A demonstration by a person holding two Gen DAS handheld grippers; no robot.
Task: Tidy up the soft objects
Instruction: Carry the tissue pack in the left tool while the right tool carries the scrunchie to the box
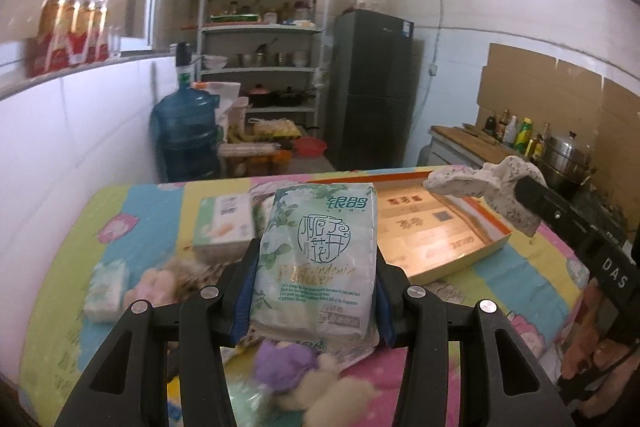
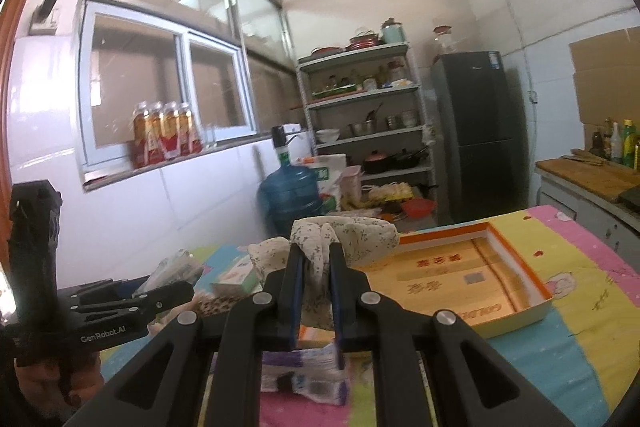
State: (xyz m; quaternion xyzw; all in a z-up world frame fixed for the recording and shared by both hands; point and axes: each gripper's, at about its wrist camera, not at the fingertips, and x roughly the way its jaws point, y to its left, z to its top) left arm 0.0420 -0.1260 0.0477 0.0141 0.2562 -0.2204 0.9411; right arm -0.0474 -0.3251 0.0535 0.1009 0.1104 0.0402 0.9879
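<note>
Cardboard tray (image 1: 460,259) lies open on the bright tablecloth (image 1: 132,203), ahead and right of the left gripper (image 1: 316,291), which clamps an upright tissue pack (image 1: 320,255), long axis vertical; the right gripper (image 2: 316,291), pinched tight on a floral cloth (image 2: 344,235), hangs nearer the tray; only the left view shows plush toys (image 1: 304,379) below; only the right shows a purple-wrapped pack (image 2: 304,367).

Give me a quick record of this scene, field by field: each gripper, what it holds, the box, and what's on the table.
left gripper: shut on tissue pack
right gripper: shut on floral cloth
both loads: lifted off the table
orange box: open, nothing inside
on table: plush toys, more tissue packs
</note>
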